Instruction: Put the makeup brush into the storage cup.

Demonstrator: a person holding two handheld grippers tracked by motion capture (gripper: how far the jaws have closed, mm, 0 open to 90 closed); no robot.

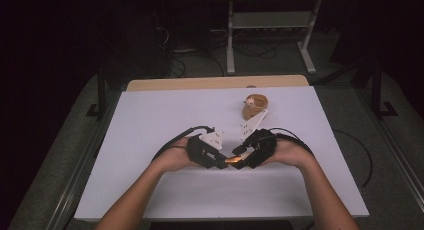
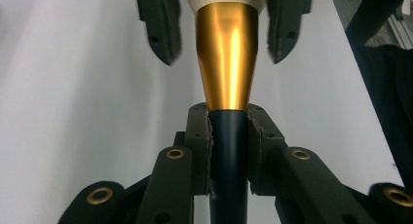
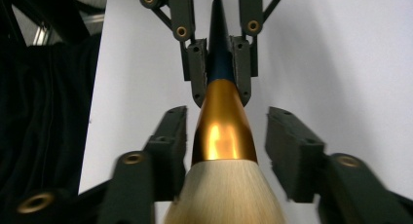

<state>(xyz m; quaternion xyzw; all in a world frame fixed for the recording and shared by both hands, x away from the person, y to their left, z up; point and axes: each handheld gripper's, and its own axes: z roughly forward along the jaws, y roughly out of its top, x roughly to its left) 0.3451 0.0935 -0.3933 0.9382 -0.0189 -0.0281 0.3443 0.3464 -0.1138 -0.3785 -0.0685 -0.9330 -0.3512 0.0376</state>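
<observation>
Left claw (image 2: pixel 228 131) was clamped on the dark handle of a makeup brush (image 2: pixel 227 63), held just above the white worktop (image 1: pixel 150 120) at its middle, while the right claw (image 3: pixel 226 156) stood spread either side of the gold ferrule and pale bristles, not gripping. Risk: with one narrow grip on a tapered, slick handle, the brush could pivot or slip out. Closing the right one might crush bristles.
</observation>
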